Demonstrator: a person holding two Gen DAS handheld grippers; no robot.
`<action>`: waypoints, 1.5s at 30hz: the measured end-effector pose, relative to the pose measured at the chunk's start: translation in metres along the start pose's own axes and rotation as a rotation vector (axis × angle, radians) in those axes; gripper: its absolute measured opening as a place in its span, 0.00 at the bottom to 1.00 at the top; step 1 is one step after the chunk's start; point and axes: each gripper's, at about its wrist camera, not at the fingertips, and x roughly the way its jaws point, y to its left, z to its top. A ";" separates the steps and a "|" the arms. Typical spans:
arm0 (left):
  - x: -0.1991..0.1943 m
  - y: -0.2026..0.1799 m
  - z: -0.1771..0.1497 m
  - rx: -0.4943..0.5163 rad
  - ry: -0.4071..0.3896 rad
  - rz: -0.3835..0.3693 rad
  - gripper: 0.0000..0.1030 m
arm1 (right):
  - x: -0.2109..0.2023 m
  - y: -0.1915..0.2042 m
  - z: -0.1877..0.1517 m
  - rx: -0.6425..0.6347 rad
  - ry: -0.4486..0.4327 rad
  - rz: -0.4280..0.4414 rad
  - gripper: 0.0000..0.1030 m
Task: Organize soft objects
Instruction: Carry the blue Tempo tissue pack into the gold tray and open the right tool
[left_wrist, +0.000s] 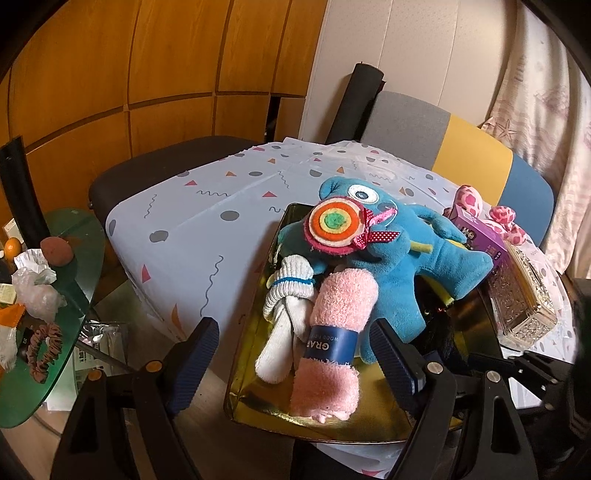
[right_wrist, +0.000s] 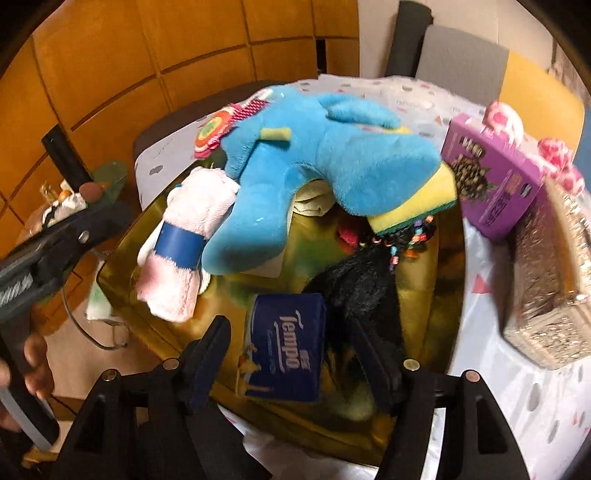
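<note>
I judge the tissue pack (right_wrist: 284, 356) just set into the gold tray (right_wrist: 424, 254): it lies on the tray floor between the open fingers of my right gripper (right_wrist: 291, 354), the pads clear of it, beside the black furry thing (right_wrist: 354, 284). My left gripper (left_wrist: 295, 354) hangs open and empty over the tray's near end, straddling the pink rolled towel (left_wrist: 332, 332) and white socks (left_wrist: 288, 295). Both point steeply down; next I need to lift the right clear and pick another soft piece, perhaps the pink spotted toy (left_wrist: 495, 218) still out on the surface (left_wrist: 192, 221) behind the blue plush monster (left_wrist: 399, 251).
</note>
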 end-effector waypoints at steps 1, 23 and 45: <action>0.000 0.000 0.000 0.001 0.001 0.000 0.82 | -0.003 0.002 0.001 -0.012 0.002 -0.005 0.65; -0.010 -0.032 -0.002 0.083 -0.029 0.000 0.93 | 0.014 -0.002 -0.002 -0.005 0.000 -0.081 0.35; -0.039 -0.077 -0.029 0.142 -0.085 0.005 1.00 | -0.080 -0.034 -0.047 0.254 -0.268 -0.369 0.44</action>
